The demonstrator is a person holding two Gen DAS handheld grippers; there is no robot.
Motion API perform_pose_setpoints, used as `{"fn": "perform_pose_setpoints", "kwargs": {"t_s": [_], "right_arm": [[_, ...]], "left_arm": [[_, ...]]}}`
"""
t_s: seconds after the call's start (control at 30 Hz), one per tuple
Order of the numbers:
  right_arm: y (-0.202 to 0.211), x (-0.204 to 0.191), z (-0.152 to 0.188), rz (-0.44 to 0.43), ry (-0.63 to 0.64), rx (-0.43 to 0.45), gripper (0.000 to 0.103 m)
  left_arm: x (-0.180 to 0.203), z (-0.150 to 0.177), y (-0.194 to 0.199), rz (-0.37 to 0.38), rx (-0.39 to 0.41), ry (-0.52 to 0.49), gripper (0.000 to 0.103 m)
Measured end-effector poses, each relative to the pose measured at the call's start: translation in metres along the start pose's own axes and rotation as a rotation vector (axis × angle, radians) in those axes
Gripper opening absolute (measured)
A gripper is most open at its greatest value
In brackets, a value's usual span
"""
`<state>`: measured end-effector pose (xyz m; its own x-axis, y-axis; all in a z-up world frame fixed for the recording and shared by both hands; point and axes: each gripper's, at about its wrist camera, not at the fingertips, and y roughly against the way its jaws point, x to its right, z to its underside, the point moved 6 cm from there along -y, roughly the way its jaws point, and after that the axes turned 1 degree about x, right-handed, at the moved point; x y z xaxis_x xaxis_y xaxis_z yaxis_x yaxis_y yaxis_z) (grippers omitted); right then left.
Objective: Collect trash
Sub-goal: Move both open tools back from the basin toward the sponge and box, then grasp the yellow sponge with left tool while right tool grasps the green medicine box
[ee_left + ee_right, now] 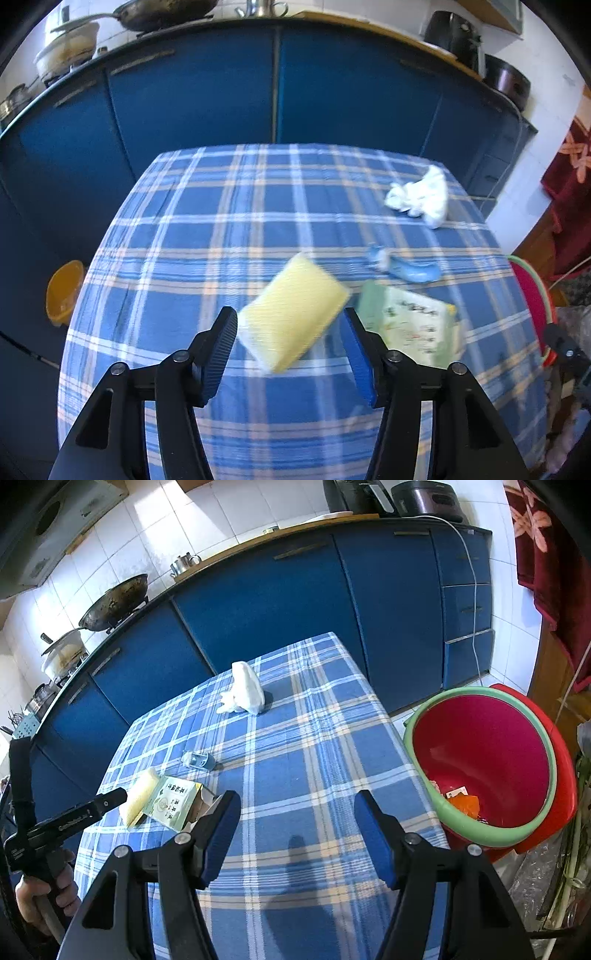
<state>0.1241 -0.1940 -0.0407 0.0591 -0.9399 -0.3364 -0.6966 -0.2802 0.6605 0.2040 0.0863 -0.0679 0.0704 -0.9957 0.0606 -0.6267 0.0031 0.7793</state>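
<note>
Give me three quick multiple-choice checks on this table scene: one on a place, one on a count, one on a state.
1. Where is the bin?
A. on the table
B. on the floor beside the table's right edge
C. on the counter

2. How many items lie on the tablecloth?
A. two
B. four
C. six

3. How is the right gripper?
A. open and empty
C. shut on the sponge
B. shut on the tissue

Answers:
1 B, the red bin with its green rim stands below the cloth's right edge.
2 B, the sponge, carton, small blue bottle and crumpled tissue.
3 A, its jaws stand apart over bare cloth.
</note>
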Motion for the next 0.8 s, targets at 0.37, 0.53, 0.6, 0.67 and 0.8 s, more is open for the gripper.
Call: {"fn": "perform_pose_setpoints", "kwargs": {"t_s": [0.37, 0.53, 0.6, 0.67, 0.8], "right_arm": [[-0.010, -0.014, 0.005, 0.023, 0.024, -0.030, 0.067], [-0.015, -0.017, 0.006, 0.031, 0.031, -0.040, 0.067], [-0.016, -0.018, 0.007, 0.031, 0.033, -0.044, 0.067], [-0.018, -0.019, 0.008, 0.031, 0.036, -0.049, 0.067], [-0.020, -0.022, 0.008, 0.030, 0.044, -0.052, 0.067]], "left_arm": [[-0.014, 0.004, -0.035, 0.049, -0.056, -0.001, 0.066], [-0.009, 0.003, -0.042, 0.082, -0.053, 0.001, 0.066], [-0.007, 0.003, -0.045, 0.095, -0.050, 0.000, 0.066], [-0.005, 0.002, -0.046, 0.092, -0.041, -0.009, 0.066], [-0.003, 0.001, -0.045, 0.103, -0.020, -0.017, 0.052]]}}
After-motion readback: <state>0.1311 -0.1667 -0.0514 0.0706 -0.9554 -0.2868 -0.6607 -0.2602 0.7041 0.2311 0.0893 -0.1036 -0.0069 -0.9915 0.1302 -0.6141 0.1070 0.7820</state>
